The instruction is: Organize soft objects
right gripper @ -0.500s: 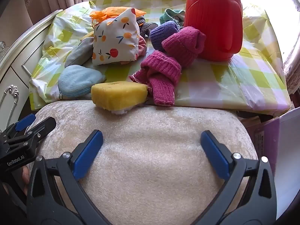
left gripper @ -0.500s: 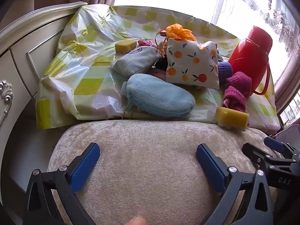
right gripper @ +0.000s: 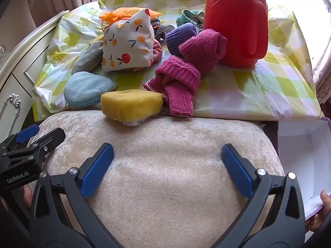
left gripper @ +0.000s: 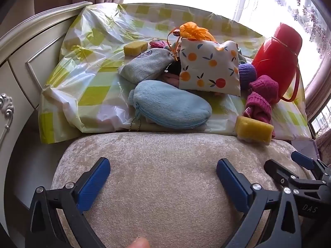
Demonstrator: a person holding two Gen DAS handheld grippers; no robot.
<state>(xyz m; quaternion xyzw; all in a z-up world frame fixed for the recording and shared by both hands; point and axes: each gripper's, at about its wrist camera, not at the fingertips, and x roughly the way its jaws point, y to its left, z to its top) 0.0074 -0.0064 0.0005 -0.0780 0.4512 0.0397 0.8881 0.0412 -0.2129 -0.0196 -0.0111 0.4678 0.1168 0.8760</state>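
Observation:
A pile of soft things lies on a table with a green-checked plastic cover (left gripper: 86,95): a light blue plush pouch (left gripper: 171,105), a grey pouch (left gripper: 144,66), an orange-print pouch (left gripper: 209,68), an orange gauze bag (left gripper: 192,31), pink knit socks (right gripper: 182,80), a purple sock (right gripper: 180,35) and two yellow sponges (left gripper: 253,130) (left gripper: 135,47). The near sponge (right gripper: 132,107) overhangs the table edge. My left gripper (left gripper: 163,177) and right gripper (right gripper: 167,161) are open and empty, side by side over a beige cushion (left gripper: 165,165), short of the pile.
A red thermos jug (right gripper: 235,20) stands at the back right of the table. A white open box (right gripper: 302,155) sits to the right of the cushion. A cream cabinet with an ornate handle (left gripper: 6,111) is on the left. Curtains and a bright window lie behind.
Both grippers have shifted very slightly; the scene and the objects are as before.

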